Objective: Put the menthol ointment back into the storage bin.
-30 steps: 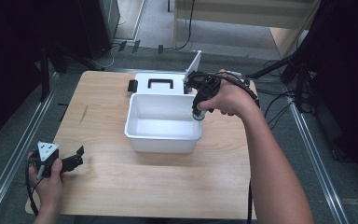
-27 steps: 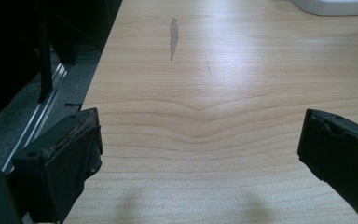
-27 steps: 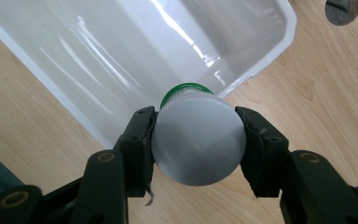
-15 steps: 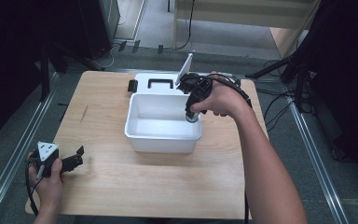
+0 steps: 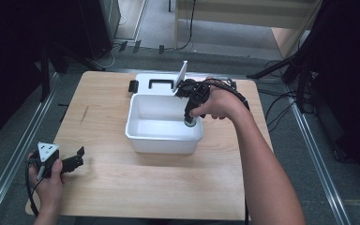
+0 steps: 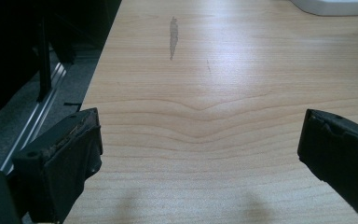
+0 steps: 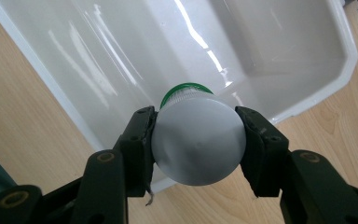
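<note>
A white plastic bin (image 5: 161, 136) stands in the middle of the wooden table (image 5: 122, 187). My right gripper (image 5: 190, 118) is over the bin's right rim, pointing down, shut on a small grey bottle with a green cap (image 7: 196, 136). In the right gripper view the bottle hangs cap-down over the bin's inside (image 7: 261, 42), just within its rim. My left gripper (image 5: 75, 161) rests low at the table's front left corner, open, with bare wood between its jaws (image 6: 200, 140).
A white lid with a black handle (image 5: 157, 83) lies behind the bin, one flap standing up. A small black object (image 5: 133, 86) sits at its left. Metal rails (image 5: 23, 140) run along both table sides.
My right gripper has carried the bottle a little left and down, from above the bin's back right corner to over its right rim. The left gripper has stayed put.
</note>
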{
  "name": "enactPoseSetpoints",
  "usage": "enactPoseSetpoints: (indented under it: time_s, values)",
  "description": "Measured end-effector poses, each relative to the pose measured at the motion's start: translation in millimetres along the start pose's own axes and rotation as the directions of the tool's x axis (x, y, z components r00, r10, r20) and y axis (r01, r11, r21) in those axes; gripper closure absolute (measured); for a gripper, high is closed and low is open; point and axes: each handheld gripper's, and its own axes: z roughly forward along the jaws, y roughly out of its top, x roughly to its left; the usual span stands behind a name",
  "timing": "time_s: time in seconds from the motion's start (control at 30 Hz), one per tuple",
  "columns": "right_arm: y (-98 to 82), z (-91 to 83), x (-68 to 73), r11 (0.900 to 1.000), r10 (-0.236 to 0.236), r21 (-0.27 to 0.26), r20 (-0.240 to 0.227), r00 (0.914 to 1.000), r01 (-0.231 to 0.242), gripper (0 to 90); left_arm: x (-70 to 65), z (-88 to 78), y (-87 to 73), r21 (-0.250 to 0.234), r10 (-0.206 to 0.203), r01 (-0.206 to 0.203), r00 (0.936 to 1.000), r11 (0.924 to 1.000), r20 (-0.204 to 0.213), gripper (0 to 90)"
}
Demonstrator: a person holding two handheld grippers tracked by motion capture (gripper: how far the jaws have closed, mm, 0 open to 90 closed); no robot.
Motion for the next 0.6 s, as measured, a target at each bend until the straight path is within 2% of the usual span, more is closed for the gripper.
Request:
enactPoseSetpoints:
  time_s: [0.13, 0.4, 0.5, 0.6]
  values:
    - [-1.6, 8.3, 0.6, 0.996, -0.084, -0.002, 0.008, 0.9964, 0.084, 51.6, -0.1, -0.1, 0.0, 0.001, 0.002, -0.002, 1.0, 1.0, 0.001, 0.5]
    - [-3.8, 23.9, 1.3, 0.99, -0.138, -0.012, 0.004, 0.9904, 0.138, 51.5, 0.0, 0.0, 0.1, 0.002, 0.0, 0.0, 1.0, 1.0, 0.001, 0.5]
    - [-4.2, 28.9, 3.5, 0.983, -0.179, -0.024, 0.006, 0.9838, 0.179, 51.5, 0.0, 0.2, 0.0, 0.0, -0.001, 0.001, 1.0, 1.0, 0.002, 0.5]
    - [-4.1, 34.1, 5.1, 0.98, -0.196, -0.025, 0.005, 0.9806, 0.196, 51.5, 0.0, 0.2, 0.0, 0.0, -0.001, 0.001, 1.0, 1.0, 0.002, 0.5]
